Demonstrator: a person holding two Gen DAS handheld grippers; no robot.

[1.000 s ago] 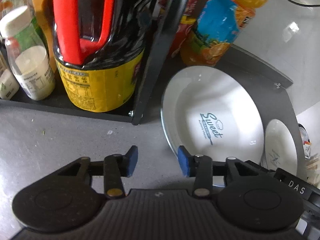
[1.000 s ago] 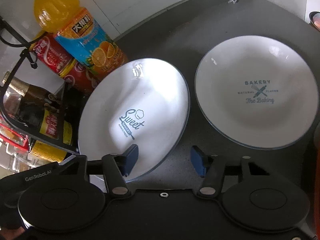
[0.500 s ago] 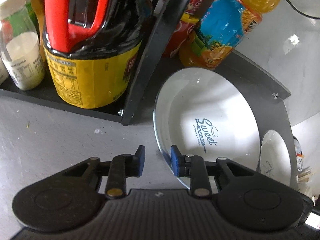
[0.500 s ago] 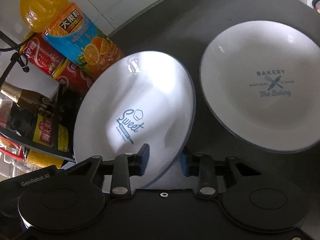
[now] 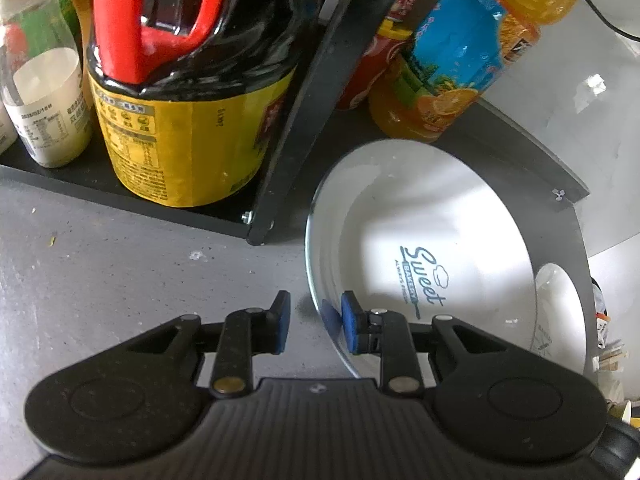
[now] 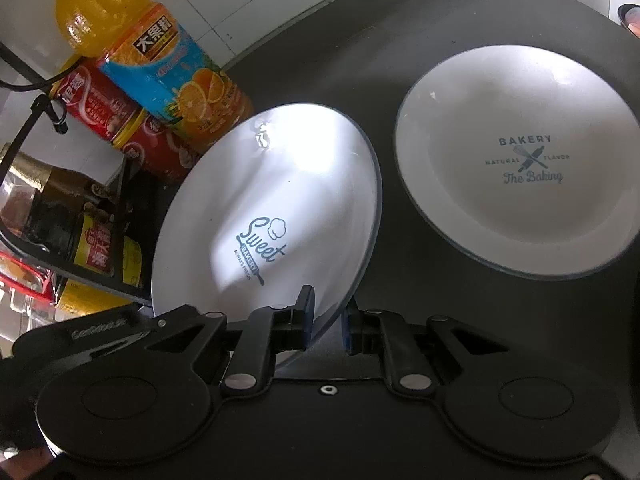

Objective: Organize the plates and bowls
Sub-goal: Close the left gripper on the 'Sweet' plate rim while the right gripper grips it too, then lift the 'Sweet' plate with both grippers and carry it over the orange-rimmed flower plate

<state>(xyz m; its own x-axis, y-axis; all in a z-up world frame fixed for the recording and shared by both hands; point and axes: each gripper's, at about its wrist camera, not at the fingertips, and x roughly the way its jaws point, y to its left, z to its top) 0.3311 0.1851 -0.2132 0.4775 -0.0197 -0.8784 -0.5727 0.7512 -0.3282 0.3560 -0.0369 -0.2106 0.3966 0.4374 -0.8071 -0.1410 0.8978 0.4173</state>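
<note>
– While you have both tools down there, tell me where the plate is

– The Sweet plate is tipped up on the dark mat. Its far edge leans toward the juice bottle and the rack. The Bakery plate lies flat just beside it, and the two are not touching.

– And your grip?

– My right gripper is clamped on the near rim, one pad over the face and one under it. My left gripper is slack. The rim runs between its pads and sits against the inner one, but the outer pad stands clear of it, so that side holds nothing.

– How do you reckon it handles?

– It looks like glazed ceramic: stiff, fairly heavy for a two-finger pinch, slick and easy to chip. With one pinch at the edge I'd expect the weight to swing it about the pads, or let it creep out.

– So where would you take hold?

– On the rim, because nothing else fits the jaws. I'd push the pads well in past the lip, onto the flat band. I'd also close the left on its own stretch of rim, so the load is shared.

– Any worry?

– Knocking it against the Bakery plate when I lay it on top. I'd keep it low and set it down gently, rim last
</note>
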